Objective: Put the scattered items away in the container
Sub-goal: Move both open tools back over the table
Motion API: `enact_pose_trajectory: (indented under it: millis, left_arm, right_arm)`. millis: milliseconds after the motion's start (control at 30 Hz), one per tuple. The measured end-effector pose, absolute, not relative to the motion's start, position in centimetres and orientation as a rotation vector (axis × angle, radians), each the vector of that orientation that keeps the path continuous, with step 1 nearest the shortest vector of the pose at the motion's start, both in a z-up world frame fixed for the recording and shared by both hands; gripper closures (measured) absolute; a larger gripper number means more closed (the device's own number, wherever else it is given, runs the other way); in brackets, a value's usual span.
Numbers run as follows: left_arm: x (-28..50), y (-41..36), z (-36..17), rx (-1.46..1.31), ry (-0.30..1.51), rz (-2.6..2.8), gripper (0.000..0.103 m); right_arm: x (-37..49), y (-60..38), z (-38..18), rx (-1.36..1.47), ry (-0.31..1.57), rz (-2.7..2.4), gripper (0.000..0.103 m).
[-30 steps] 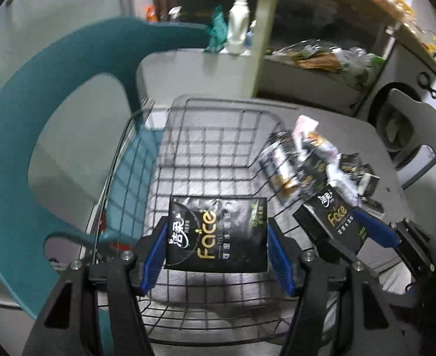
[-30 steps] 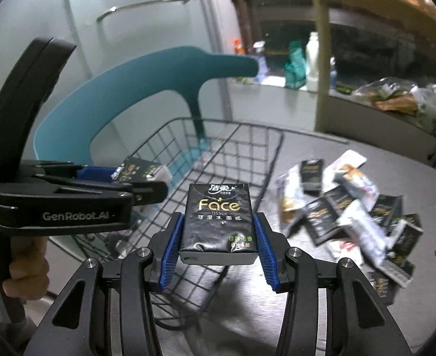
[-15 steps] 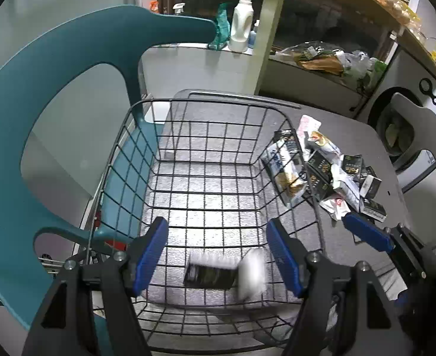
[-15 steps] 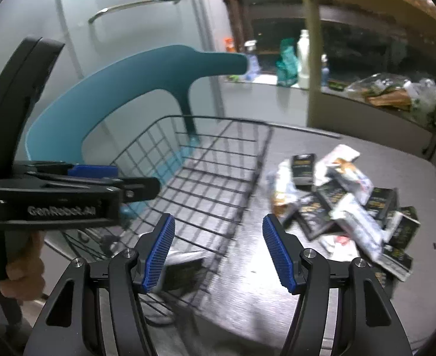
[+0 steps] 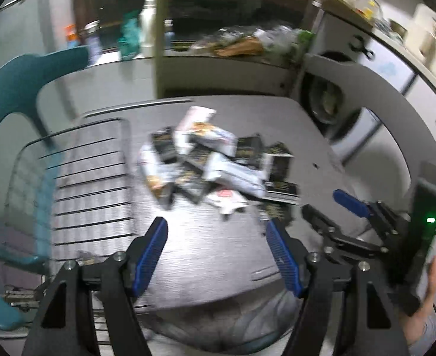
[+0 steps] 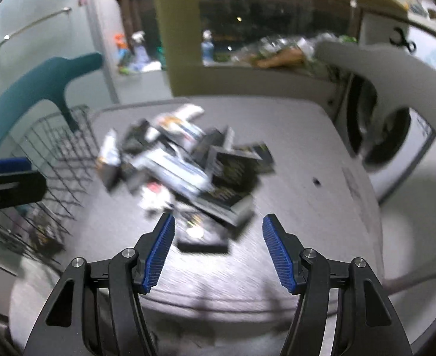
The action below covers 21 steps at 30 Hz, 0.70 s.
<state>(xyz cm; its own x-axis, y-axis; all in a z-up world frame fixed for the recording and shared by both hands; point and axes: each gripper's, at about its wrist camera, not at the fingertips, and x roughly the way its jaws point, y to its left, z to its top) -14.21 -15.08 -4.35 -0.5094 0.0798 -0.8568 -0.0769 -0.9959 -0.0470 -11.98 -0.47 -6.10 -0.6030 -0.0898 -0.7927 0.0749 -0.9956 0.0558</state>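
Note:
A heap of black tissue packs and white wrapped packets (image 5: 218,166) lies in the middle of the grey table (image 5: 218,255), blurred by motion; the same heap (image 6: 188,172) fills the right wrist view. The black wire basket (image 5: 90,184) stands at the table's left, and in the right wrist view the basket (image 6: 54,160) has a dark pack (image 6: 44,234) lying inside. My left gripper (image 5: 217,233) hangs open over bare table just short of the heap. My right gripper (image 6: 218,228) is open too, with a black pack (image 6: 203,237) on the table beyond its fingertips. Nothing is held.
A teal chair (image 5: 13,95) curves around the basket on the left. A grey chair back (image 6: 396,68) rises at the right. Behind the table, a shelf (image 5: 232,47) holds bottles and bags. A hand (image 5: 431,279) shows at the lower right edge.
Both grippers held a black tissue pack over the basket, opened and dropped it in. Both have since swung right, from above the basket to the heap on the table.

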Motion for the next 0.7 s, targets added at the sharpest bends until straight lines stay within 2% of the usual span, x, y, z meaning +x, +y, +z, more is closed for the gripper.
enact_pose_trajectory:
  millis: [267,700]
  left_arm:
    - [-15.4,-10.0,-10.0,-1.621,-0.002,2.527,0.027]
    - [-16.7,-10.6,-16.1,-1.787,-0.077,2.466,0.027]
  right_arm:
    - [-13.0,2.5,-9.6,1.391,-0.085,-2.706,0.041]
    - [-18.0,2.6,-10.5,1.341,-0.186,-2.736,0.041]
